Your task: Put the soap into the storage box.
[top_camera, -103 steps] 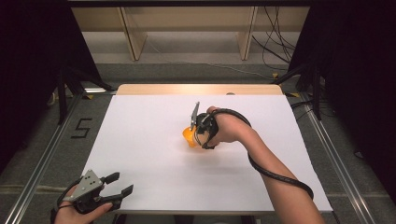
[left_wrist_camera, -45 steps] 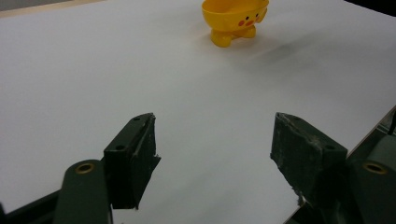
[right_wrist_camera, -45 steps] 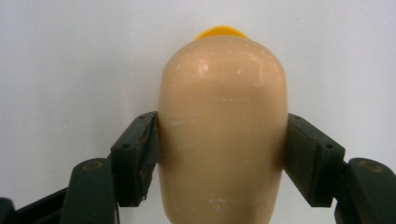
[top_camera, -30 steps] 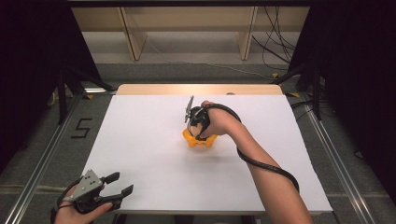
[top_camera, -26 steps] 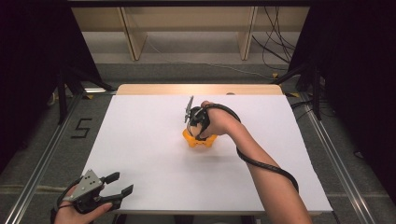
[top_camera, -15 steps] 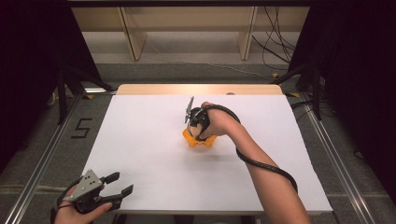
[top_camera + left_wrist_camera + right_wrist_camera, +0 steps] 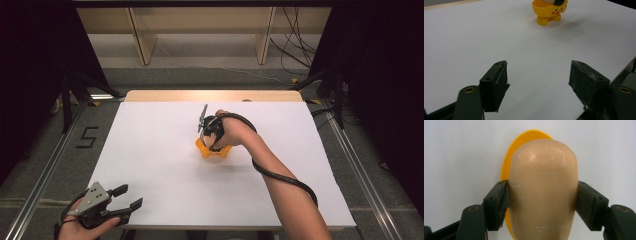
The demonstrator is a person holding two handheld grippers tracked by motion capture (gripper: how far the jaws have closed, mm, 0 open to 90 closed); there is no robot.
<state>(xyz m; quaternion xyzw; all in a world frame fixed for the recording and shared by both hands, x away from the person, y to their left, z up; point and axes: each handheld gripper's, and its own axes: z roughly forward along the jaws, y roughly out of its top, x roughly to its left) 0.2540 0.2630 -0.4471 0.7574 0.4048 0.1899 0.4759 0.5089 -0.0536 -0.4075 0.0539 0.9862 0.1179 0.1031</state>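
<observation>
While the right hand-held gripper [image 7: 212, 137] hangs over the middle of the bench [image 7: 150, 150] in the high view, it points straight down onto a small yellow cup [image 7: 212, 149] sitting directly beneath it. The left hand-held gripper [image 7: 125, 197] rests well apart at the near left corner, so the right hand is plainly the nearer one.

From the left gripper view, the jaws of that hand-held gripper [image 7: 537, 80] stand wide with nothing but bare white surface between them. Far ahead, the cup [image 7: 547, 12] shows as glossy yellow plastic, a rounded bowl on two stubby feet with red dots painted on its side.

Looking along the right gripper view, the right hand-held gripper [image 7: 542, 200] is clamped on a beige egg [image 7: 542, 192], pads pressing its two flanks. Smooth, matte and faintly scuffed, the egg runs lengthwise away from the jaws toward the cup's thin yellow rim [image 7: 507, 170] right behind it. I judge the coming move to be settling the egg and letting go.
</observation>
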